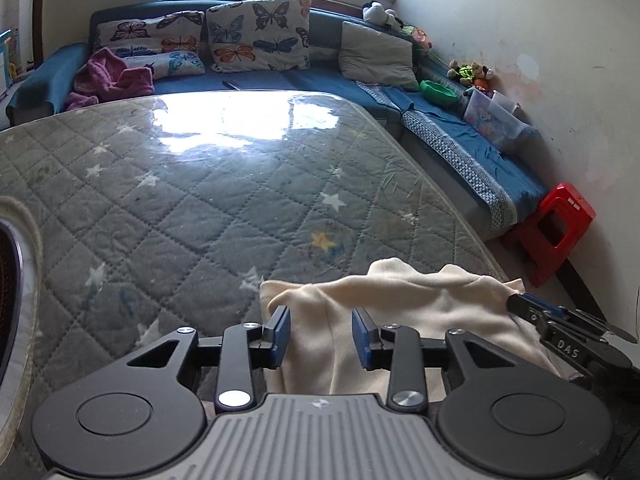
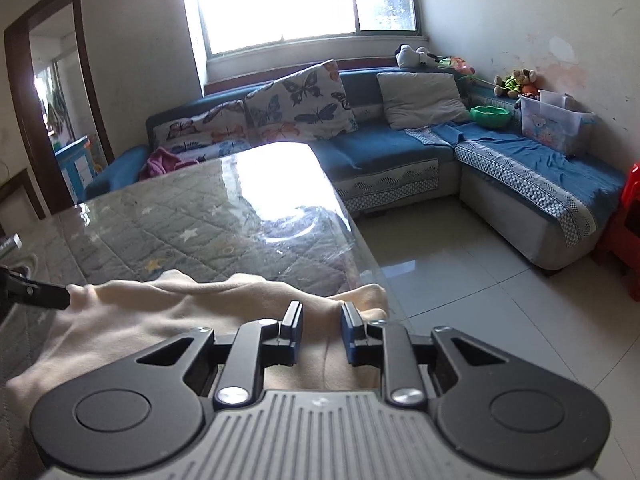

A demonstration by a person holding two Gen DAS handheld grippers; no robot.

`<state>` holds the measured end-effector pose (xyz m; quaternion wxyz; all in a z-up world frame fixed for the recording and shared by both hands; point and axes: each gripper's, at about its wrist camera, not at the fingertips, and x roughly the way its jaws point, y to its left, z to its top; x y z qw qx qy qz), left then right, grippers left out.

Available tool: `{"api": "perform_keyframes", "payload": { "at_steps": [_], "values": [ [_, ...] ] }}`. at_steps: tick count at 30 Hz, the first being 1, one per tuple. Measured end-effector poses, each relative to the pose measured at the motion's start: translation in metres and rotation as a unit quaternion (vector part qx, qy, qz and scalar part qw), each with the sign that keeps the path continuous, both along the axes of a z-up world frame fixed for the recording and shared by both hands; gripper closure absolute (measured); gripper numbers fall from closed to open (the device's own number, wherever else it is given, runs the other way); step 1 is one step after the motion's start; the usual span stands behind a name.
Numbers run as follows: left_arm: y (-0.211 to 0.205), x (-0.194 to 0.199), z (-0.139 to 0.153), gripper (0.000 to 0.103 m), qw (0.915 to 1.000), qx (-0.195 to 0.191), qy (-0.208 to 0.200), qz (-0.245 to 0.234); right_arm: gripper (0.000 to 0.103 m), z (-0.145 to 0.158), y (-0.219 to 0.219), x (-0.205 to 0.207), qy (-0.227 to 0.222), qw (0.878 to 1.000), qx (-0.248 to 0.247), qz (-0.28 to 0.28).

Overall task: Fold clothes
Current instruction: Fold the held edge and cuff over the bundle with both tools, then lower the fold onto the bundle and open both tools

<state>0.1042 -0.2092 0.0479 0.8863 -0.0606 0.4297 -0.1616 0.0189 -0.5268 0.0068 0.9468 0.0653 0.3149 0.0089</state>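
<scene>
Both claws [image 1: 320, 334] [image 2: 320, 330] parted, seemingly gripping nothing, over cream garment [image 1: 400, 300], quilted table [image 1: 180, 208]

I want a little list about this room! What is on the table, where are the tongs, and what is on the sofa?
table: grey quilted cover with stars, shiny clear sheet on top
cloth: cream, crumpled, at the table's near edge
left tongs: open, above the cloth
right tongs: open, above the cloth
sofa: blue
pillows: butterfly print, on the sofa
bowl: green, on the sofa
stool: red, by the wall
</scene>
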Motion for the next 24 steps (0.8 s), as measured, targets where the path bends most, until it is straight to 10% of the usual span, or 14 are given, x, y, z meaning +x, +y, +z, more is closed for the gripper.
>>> {"api": "perform_keyframes", "payload": {
  "at_steps": [24],
  "values": [
    [-0.033,0.032,-0.015,0.068,0.9997,-0.001,0.014,-0.020,0.081,0.001,0.040,0.037,0.004,0.998,-0.025,0.050]
  ]
}}
